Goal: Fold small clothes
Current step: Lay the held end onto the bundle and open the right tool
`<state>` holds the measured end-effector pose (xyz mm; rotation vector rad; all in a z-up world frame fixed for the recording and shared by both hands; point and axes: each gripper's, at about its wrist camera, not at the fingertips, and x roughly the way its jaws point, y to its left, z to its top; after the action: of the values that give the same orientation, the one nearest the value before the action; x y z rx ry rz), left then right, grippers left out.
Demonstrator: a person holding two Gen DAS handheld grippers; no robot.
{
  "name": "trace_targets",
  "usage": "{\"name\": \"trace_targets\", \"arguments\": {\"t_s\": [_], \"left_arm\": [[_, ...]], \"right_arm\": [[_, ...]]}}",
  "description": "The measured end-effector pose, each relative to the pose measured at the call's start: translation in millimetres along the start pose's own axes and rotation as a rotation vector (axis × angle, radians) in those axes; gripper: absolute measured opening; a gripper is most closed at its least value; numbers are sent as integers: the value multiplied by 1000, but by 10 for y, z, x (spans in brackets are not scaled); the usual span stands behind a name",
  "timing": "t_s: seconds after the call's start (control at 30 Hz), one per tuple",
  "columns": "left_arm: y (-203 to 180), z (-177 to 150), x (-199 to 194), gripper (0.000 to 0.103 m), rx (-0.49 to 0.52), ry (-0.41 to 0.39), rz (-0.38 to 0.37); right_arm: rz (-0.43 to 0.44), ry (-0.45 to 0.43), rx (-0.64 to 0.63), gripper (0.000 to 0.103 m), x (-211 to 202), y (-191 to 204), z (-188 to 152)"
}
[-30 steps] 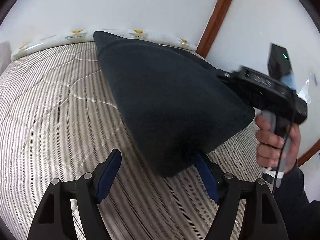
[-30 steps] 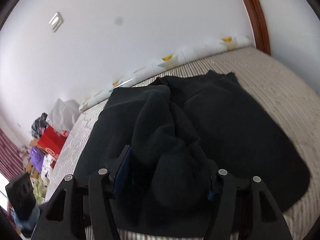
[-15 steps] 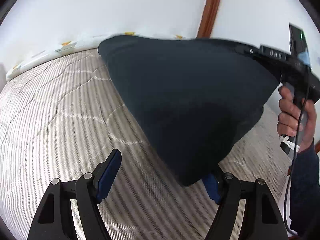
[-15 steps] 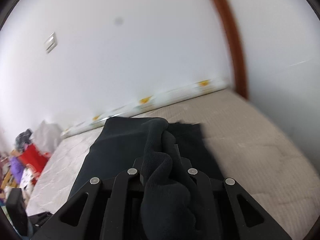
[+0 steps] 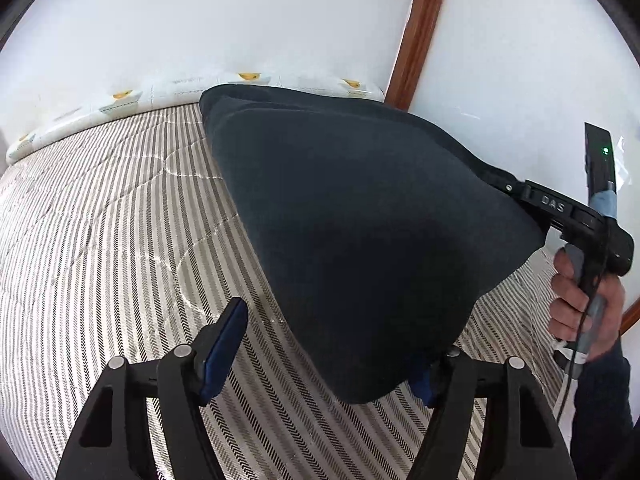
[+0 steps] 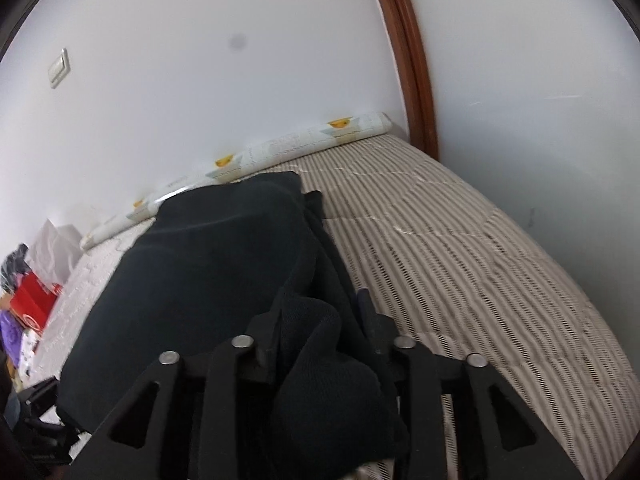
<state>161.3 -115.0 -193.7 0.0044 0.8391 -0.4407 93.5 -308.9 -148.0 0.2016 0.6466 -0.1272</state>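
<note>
Dark navy fleece garment (image 5: 360, 232) lifted over the grey-and-white striped quilted mattress (image 5: 100, 240)

From the left: the left gripper (image 5: 328, 354) has just been narrowing, its blue pads spread, the cloth's low corner draped on the right pad (the left pad bare). Further right, the right gripper (image 6: 320, 320), jaws just easing apart, pinches a bunched fold of the garment, held up off the bed by a hand (image 5: 580, 300) in a dark sleeve.
</note>
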Motion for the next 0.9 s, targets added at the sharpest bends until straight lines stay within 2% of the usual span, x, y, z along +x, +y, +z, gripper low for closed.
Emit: {"name": "trace_targets", "arguments": {"t_s": [0.07, 0.13, 0.17, 0.2, 0.3, 0.33, 0.37, 0.4, 0.5, 0.6, 0.73, 0.9], "left_arm": [[-25, 4, -8, 58, -6, 4, -5], [-63, 18, -11, 46, -5, 8, -11], [-78, 24, -19, 45, -4, 5, -4], [-87, 35, -14, 41, -6, 3, 7], [-86, 45, -57, 30, -34, -19, 2], [-64, 46, -83, 27, -49, -25, -7], [-37, 58, -101, 26, -61, -31, -17], [-15, 67, -129, 24, -68, -42, -9], [60, 73, -228, 22, -86, -59, 31], [289, 93, -330, 22, -136, -70, 34], [650, 48, -526, 22, -183, -85, 79], [1083, -92, -785, 22, -227, -90, 148]], "right_arm": [[-35, 15, -11, 47, -34, -23, -29], [-76, 33, -33, 53, -44, -29, -52], [-90, 40, -38, 56, -47, -46, -72], [-94, 48, -26, 60, -42, -75, -96], [-42, 129, 43, 60, 119, -160, -144], [-15, 151, 86, 56, 176, -197, -156], [33, 150, 119, 46, 208, -214, -162], [87, 151, 131, 27, 224, -202, -153], [85, 132, 110, 23, 213, -30, -123], [99, 135, 87, 23, 226, 194, -118], [170, 145, 83, 22, 320, 538, -89], [249, 172, 28, 22, 447, 1152, -91]]}}
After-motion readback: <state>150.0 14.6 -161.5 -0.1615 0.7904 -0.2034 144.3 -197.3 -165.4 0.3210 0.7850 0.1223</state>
